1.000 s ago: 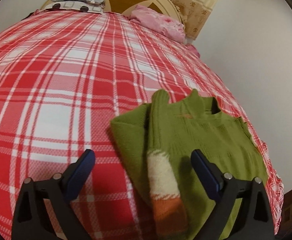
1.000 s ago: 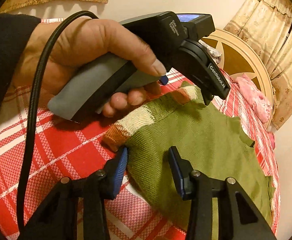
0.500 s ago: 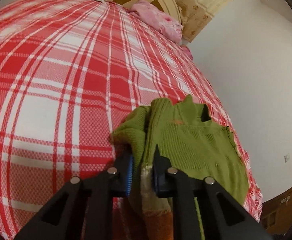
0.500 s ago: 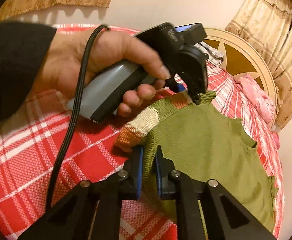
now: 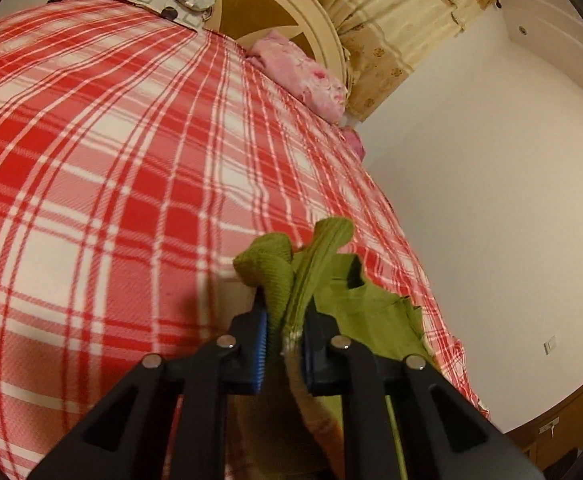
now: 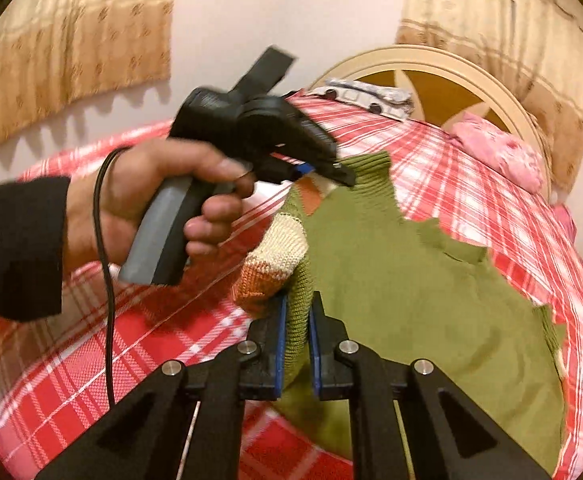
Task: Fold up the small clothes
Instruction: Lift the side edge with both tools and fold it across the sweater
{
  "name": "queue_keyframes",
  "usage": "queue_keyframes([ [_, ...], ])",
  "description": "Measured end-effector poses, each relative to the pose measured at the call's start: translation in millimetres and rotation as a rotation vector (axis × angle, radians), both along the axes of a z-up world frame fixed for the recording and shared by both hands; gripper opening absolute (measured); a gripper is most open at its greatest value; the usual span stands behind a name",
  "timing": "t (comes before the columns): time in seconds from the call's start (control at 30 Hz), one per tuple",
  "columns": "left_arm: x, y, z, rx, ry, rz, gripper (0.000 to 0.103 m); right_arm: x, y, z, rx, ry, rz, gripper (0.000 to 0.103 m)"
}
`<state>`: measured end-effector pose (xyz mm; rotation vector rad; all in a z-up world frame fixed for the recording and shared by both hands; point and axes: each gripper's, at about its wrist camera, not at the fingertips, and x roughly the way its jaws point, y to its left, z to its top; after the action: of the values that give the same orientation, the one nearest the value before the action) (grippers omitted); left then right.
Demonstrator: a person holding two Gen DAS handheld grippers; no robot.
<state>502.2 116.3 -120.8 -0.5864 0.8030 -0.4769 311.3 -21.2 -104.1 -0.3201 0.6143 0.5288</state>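
Note:
A small green knit sweater (image 6: 403,280) with a cream and orange striped sleeve (image 6: 279,256) lies on a red and white plaid bed (image 6: 471,184). My right gripper (image 6: 296,332) is shut on the sweater's near left edge, next to the sleeve cuff. My left gripper (image 5: 285,332) is shut on the bunched sweater edge (image 5: 279,276) farther up, near the shoulder. The left gripper also shows in the right wrist view (image 6: 323,168), held by a hand and lifted above the bed. The sweater's left side is raised off the bed between both grippers.
A round cream and brown headboard (image 5: 275,4) stands at the bed's far end. A pink cloth (image 5: 303,76) and a grey patterned pillow (image 5: 163,0) lie near it. White wall (image 5: 491,160) and beige curtains (image 6: 71,48) surround the bed.
Both grippers went from open to shut on the sweater's left edge. They have since lifted it, and the left gripper has risen higher.

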Motion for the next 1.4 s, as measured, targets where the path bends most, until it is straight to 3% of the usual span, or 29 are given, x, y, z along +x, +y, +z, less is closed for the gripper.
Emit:
queue_keyframes([
  [0.6,15,-117,54,-0.013,-0.040,-0.054,0.014,8,-139,27,0.277,0.043,-0.186,0.008],
  [1.07,21,-226,52,0.042,-0.023,-0.207,0.014,-1,-246,8,0.505,0.155,-0.343,0.008],
  [1.27,20,-269,35,0.102,0.006,-0.266,0.014,-8,-281,-17,0.580,0.222,-0.418,0.008],
  [1.4,16,-290,27,0.184,-0.001,-0.278,0.016,-11,-296,-31,0.620,0.260,-0.458,0.006],
])
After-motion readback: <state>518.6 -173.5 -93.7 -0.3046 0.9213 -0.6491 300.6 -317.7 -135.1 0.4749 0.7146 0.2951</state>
